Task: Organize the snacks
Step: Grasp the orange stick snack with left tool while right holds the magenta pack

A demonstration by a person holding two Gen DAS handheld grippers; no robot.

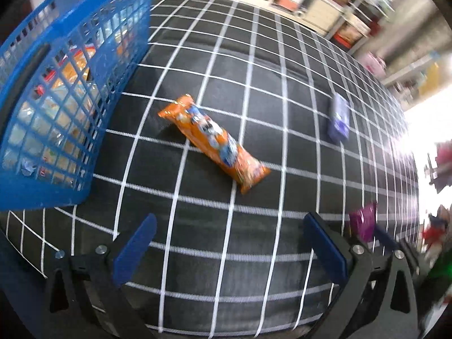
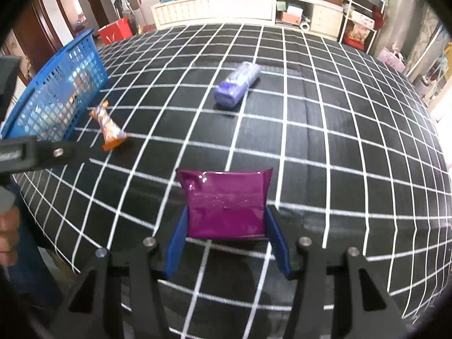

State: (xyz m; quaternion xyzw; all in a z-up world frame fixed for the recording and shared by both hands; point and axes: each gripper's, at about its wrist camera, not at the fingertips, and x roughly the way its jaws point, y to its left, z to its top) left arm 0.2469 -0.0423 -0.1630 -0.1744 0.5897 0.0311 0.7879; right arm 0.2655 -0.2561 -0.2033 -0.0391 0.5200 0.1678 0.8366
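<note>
A blue mesh basket holding several snack packs stands at the left on the black checked tablecloth; it also shows in the right wrist view. An orange snack pack lies beside it, ahead of my left gripper, which is open and empty above the cloth. The orange pack shows too in the right wrist view. A lilac pack lies further back. My right gripper is shut on a magenta snack pouch, also seen at the right of the left wrist view.
The left gripper's body reaches into the right wrist view at the left. Behind the table are a white cabinet, shelves and a red bag. The table's edge runs along the near left.
</note>
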